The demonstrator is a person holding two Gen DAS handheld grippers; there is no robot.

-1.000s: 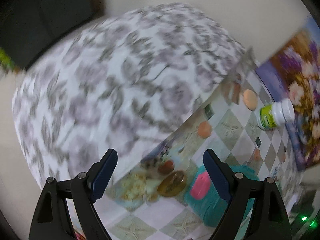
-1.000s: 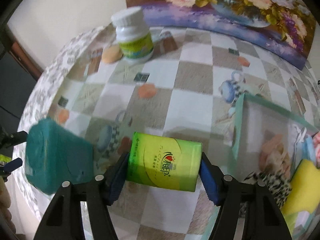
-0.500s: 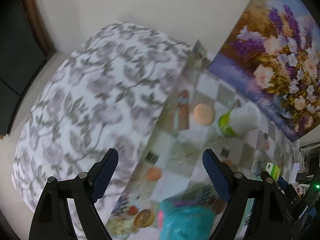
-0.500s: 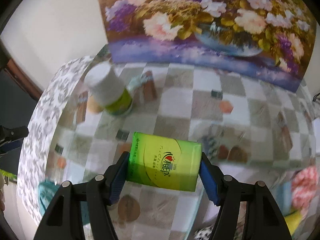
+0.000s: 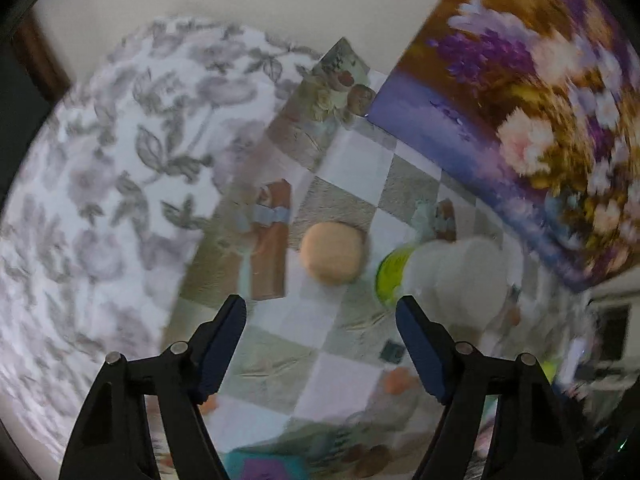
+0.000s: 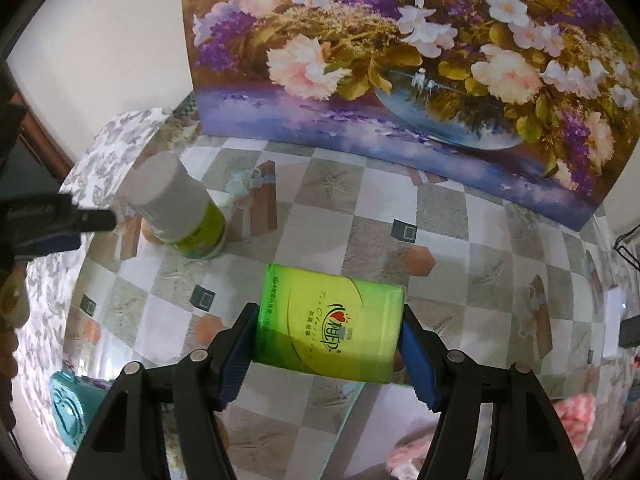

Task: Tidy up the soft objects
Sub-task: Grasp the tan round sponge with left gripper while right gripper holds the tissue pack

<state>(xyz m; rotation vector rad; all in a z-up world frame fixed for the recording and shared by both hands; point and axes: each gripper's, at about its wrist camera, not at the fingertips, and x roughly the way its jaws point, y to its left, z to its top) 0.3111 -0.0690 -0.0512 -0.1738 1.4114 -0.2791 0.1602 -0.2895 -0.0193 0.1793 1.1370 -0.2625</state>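
In the right wrist view my right gripper (image 6: pixel 328 322) is shut on a green tissue pack (image 6: pixel 328 328), held above the checkered tabletop (image 6: pixel 360 216). My left gripper (image 5: pixel 320 320) hangs over the table's far left corner. Its jaws are closing with nothing between them. Just beyond its fingertips lies a round peach puff (image 5: pixel 332 252), with a white bottle with a green label (image 5: pixel 448 276) to its right. That bottle (image 6: pixel 176 208) also shows in the right wrist view, with the left gripper (image 6: pixel 56 220) beside it. A teal soft item (image 6: pixel 68 412) lies at the table's left edge.
A flower painting (image 6: pixel 400 60) leans against the wall along the back of the table. A grey floral cloth (image 5: pixel 100 200) hangs over the table's left side. Pink cloth (image 6: pixel 576 412) shows at the lower right. The teal item's edge (image 5: pixel 264 468) sits behind the left fingers.
The left gripper has swung from the table's side to the back corner, and the puff and bottle now lie ahead. The right gripper carried the tissue pack toward the painting.
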